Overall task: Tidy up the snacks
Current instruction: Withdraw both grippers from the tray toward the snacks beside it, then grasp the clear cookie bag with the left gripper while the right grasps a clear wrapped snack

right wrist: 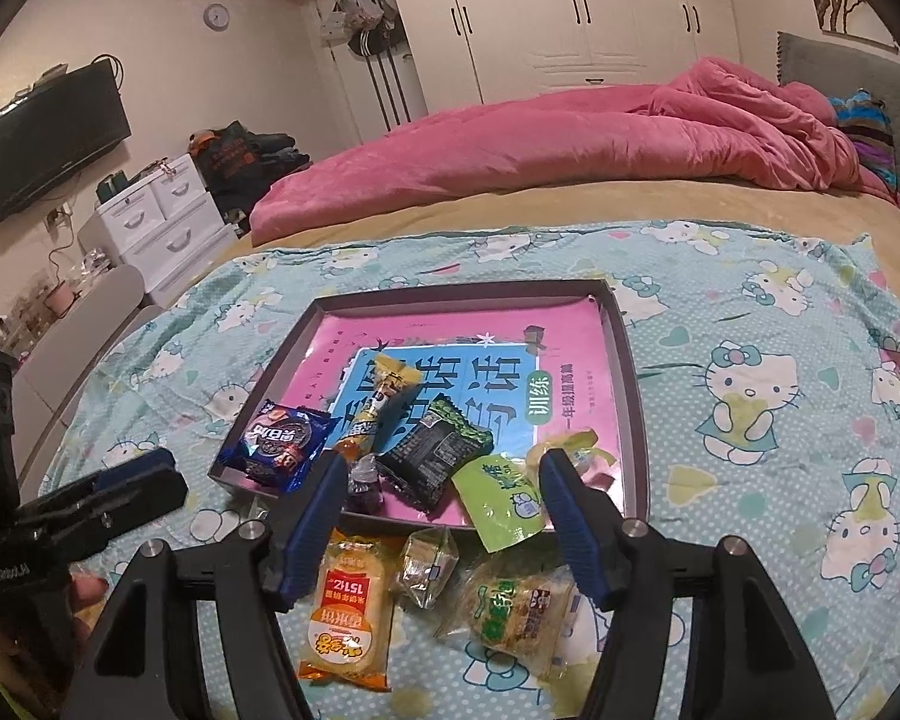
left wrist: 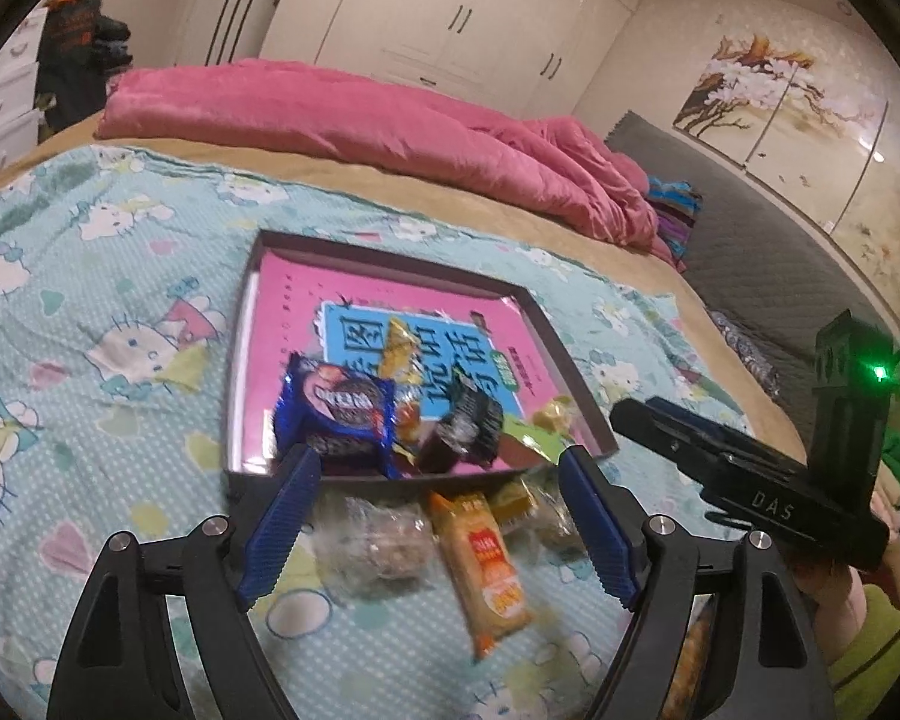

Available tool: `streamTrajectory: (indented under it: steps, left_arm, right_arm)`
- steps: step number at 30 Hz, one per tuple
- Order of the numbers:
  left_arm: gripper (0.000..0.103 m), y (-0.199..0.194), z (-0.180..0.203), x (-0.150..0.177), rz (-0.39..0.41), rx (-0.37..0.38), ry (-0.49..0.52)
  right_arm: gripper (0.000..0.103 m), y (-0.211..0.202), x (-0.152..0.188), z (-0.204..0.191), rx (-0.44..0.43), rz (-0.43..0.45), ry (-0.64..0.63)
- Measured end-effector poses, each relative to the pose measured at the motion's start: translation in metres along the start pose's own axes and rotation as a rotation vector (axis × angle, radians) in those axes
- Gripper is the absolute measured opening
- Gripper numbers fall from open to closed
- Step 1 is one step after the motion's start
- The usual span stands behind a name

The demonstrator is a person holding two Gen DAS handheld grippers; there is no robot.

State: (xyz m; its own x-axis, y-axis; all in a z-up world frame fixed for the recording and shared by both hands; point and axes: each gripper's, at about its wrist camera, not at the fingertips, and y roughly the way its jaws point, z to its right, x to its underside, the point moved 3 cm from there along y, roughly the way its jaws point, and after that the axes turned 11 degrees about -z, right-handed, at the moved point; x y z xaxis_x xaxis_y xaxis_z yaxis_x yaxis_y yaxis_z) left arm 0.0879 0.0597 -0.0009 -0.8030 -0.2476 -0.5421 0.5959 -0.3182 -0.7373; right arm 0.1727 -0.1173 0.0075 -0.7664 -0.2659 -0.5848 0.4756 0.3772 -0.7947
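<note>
A shallow dark tray [right wrist: 635,396] with a pink book in its bottom lies on the bed. In it are a blue cookie pack [right wrist: 279,444], a yellow bar [right wrist: 381,405], a black-green pack [right wrist: 435,450] and a light green pouch [right wrist: 501,495]. On the sheet in front lie an orange snack pack [right wrist: 348,606], a small clear wrapped piece [right wrist: 429,564] and a clear green-label pack [right wrist: 516,606]. My left gripper [left wrist: 435,531] is open above the loose snacks, which also show in the left wrist view, the orange pack [left wrist: 489,570]. My right gripper [right wrist: 444,531] is open and empty over them.
A Hello Kitty sheet [right wrist: 750,396] covers the near bed. A pink duvet [right wrist: 570,138] is bunched at the back. White drawers [right wrist: 162,222] and a wall TV [right wrist: 51,138] stand at the left. The right gripper body [left wrist: 750,480] shows at the right of the left wrist view.
</note>
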Motion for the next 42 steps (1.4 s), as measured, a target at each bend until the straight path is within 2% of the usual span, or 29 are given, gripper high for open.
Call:
streamTrajectory:
  steps: [18, 31, 42]
  left_arm:
    - [0.083, 0.004, 0.019, 0.02, -0.071, -0.054, 0.03]
    - [0.083, 0.01, 0.007, 0.027, -0.111, -0.134, 0.003]
    - [0.083, 0.016, 0.004, 0.033, -0.137, -0.169, -0.003]
  right_arm:
    - [0.067, -0.017, 0.004, 0.005, -0.033, 0.018, -0.009]
    - [0.067, -0.014, 0.011, 0.001, -0.056, 0.002, -0.022]
    - [0.067, -0.006, 0.022, -0.002, -0.071, -0.03, -0.04]
